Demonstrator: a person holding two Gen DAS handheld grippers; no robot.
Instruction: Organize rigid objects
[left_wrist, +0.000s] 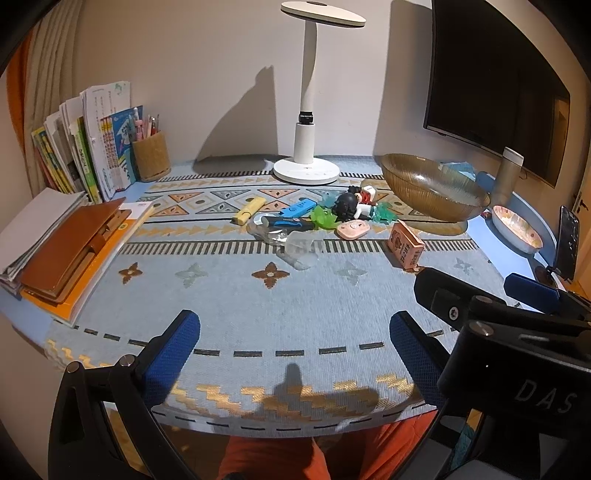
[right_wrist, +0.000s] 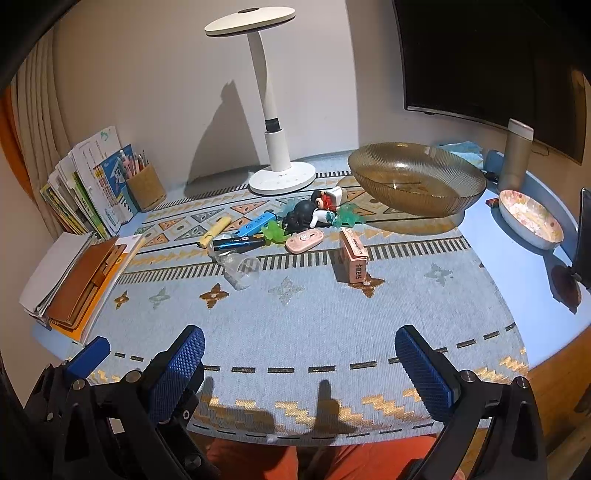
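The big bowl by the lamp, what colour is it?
The big bowl is see-through amber-brown glass with fine ribs. The right wrist view shows it best.

A matt woven cloth (right_wrist: 314, 317) with a fine ribbed weave covers the smooth blue desk (right_wrist: 517, 258). The amber bowl (right_wrist: 417, 181) near the far right corner looks like glossy ribbed glass, and the white lamp (right_wrist: 275, 155) is smooth plastic. The gripper fingers (right_wrist: 177, 373) carry knurled blue rubbery pads on matt black frames.
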